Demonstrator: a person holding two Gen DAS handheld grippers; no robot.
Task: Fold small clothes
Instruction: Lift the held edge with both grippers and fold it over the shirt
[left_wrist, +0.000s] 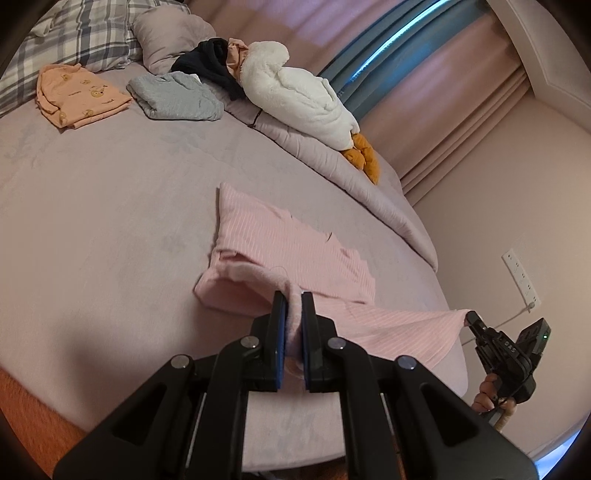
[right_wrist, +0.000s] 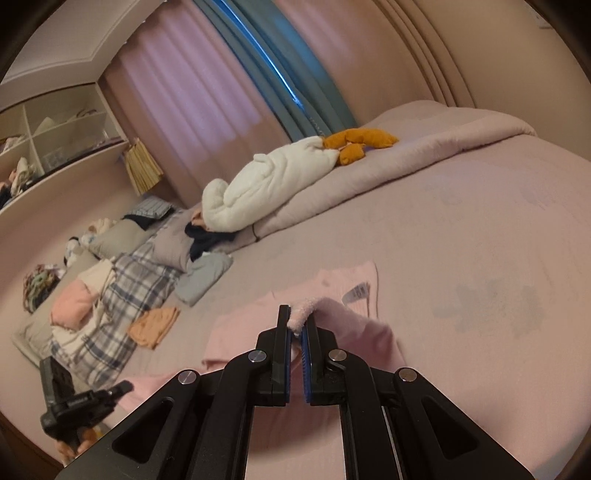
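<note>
The pink ribbed garment (left_wrist: 295, 251) lies partly folded on the lilac bed (left_wrist: 110, 206), near the bed's foot edge and closer to its right side. Its far portion rests flat, with one straight edge running toward the quilt; its near hem is lifted off the sheet.

The left gripper (left_wrist: 293, 295) has its jaws pressed together on a fuzzy fold of that hem, the cloth squeezed between the blue pads. The right gripper (right_wrist: 300, 323) likewise pinches a corner of the same garment, a tuft of fleecy lining poking up past its fingertips. In the left wrist view the right gripper holds its corner out to the side, beyond the bed's corner, so the hem stretches taut between the two grips.

A white label (right_wrist: 356, 293) shows on the flat part of the garment.

Left of the garment the sheet lies bare all the way to the pillows. At the head end sit a folded peach top (left_wrist: 79, 96) and a folded grey garment (left_wrist: 177, 98), just beside each other and well apart from the pink piece. A checked pillow (left_wrist: 74, 37) lies behind them. Along the far side a rolled quilt (left_wrist: 332, 158) carries a white plush toy (left_wrist: 295, 92) with orange feet, and dark clothing (left_wrist: 210, 62) is heaped by its head. Curtains (right_wrist: 192, 110) hang beyond.
</note>
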